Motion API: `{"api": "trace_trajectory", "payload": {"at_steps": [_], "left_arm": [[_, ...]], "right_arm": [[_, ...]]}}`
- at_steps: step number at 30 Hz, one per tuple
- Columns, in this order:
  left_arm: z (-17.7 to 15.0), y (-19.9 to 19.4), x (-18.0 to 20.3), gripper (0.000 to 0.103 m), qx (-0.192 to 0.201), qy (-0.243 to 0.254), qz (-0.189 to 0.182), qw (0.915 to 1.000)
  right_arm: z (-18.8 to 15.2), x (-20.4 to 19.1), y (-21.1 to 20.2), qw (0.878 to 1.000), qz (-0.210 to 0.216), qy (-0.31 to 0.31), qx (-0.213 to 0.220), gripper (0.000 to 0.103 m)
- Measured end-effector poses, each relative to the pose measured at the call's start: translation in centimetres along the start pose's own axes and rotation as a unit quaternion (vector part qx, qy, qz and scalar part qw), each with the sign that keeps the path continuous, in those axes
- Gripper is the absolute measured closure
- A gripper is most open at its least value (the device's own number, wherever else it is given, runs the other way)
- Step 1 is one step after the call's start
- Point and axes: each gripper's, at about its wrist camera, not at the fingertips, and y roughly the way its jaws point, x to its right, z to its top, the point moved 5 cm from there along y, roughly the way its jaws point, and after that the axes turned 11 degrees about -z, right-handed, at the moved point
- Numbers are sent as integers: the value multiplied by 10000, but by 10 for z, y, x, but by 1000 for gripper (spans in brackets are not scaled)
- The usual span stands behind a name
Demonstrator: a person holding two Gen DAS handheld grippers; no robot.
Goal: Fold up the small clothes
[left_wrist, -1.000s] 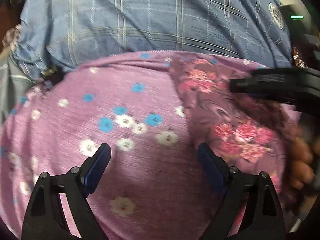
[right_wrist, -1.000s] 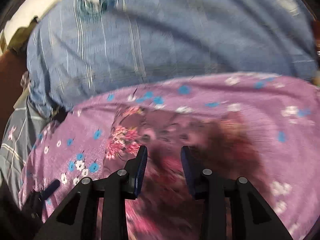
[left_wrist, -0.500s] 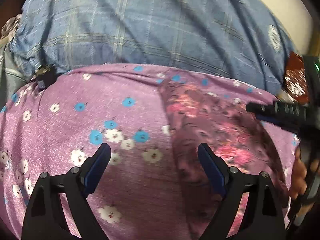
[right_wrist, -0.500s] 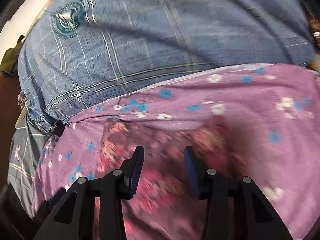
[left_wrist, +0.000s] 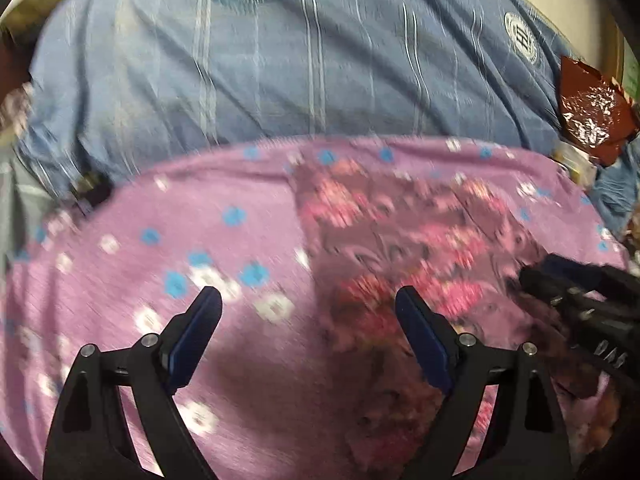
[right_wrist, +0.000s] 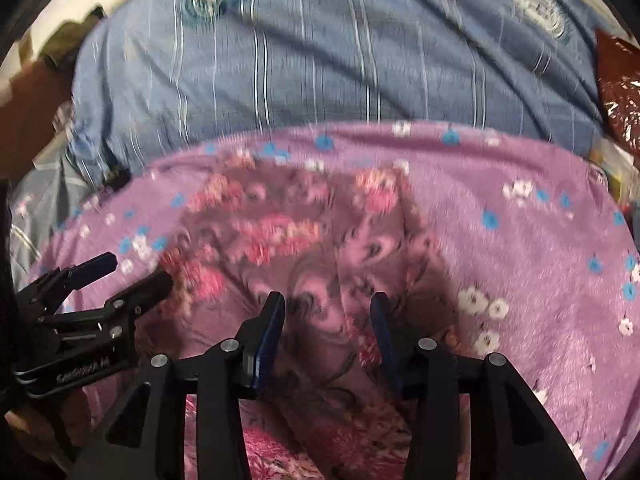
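Note:
A small mauve garment with pink flowers (left_wrist: 400, 232) (right_wrist: 288, 232) lies spread on a purple sheet with blue and white flowers (left_wrist: 180, 220) (right_wrist: 520, 240). My left gripper (left_wrist: 307, 296) hangs open and wide above the sheet, its right finger over the garment's left edge, nothing between the jaws. It also shows low on the left of the right wrist view (right_wrist: 136, 270). My right gripper (right_wrist: 328, 300) hovers over the garment's near part with its jaws partly apart and not pressing on the cloth. It reaches in from the right of the left wrist view (left_wrist: 560, 280).
A blue checked cloth (left_wrist: 280, 60) (right_wrist: 320, 60) covers the area beyond the purple sheet. A shiny red-brown wrapper (left_wrist: 588, 116) (right_wrist: 620, 92) lies at the far right. A small black object (left_wrist: 90, 188) sits at the sheet's far left edge.
The right gripper's jaws have spread wider and it has drawn back toward the garment's near edge. The left gripper has lifted a little. The garment now shows flatter.

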Motion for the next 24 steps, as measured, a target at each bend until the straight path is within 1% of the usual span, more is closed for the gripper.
{"api": "trace_trajectory", "payload": {"at_steps": [1, 3, 5, 8, 10, 12, 14, 15, 18, 19, 21, 22, 24], "left_arm": [[4, -2, -2, 13, 126, 34, 86, 9999], [7, -1, -6, 13, 186, -18, 68, 9998], [8, 5, -10, 13, 114, -188, -154, 9996], [9, 15, -14, 14, -120, -508, -644, 9966], [7, 19, -15, 13, -301, -654, -917, 9932], [4, 24, -13, 13, -570, -822, -1298, 9865], [-1, 28, -7, 13, -905, -992, -1878, 9730], [-3, 29, -6, 13, -1020, -1028, -2053, 9679], [-6, 30, -1, 13, -1219, -1108, -2519, 9536], [-6, 29, -2, 13, -1250, -1188, -2716, 9469], [-5, 28, -5, 13, -1242, -1344, -2904, 9392], [-4, 28, -9, 13, -1231, -1434, -2933, 9371], [-3, 30, -12, 14, -1220, -1537, -2965, 9346]], "right_arm": [[3, 4, -3, 9999, -46, 34, 98, 56], [9, 11, -3, 9996, -162, 88, 208, 52], [12, 25, -3, 9991, -240, 268, 228, 46], [13, 55, 2, 9965, 46, 833, 68, 43], [11, 77, 5, 9907, 362, 1308, -60, 40], [8, 90, 9, 9835, 750, 1632, -220, 38], [5, 98, 15, 9739, 1212, 1874, -403, 37], [3, 100, 20, 9655, 1537, 2028, -555, 37], [-1, 105, 32, 9468, 2004, 2371, -845, 36], [-2, 106, 36, 9422, 2098, 2442, -925, 36], [-6, 108, 47, 9306, 2297, 2623, -1116, 36], [-8, 110, 53, 9241, 2375, 2736, -1215, 36], [-12, 112, 58, 9170, 2442, 2868, -1313, 36]]}}
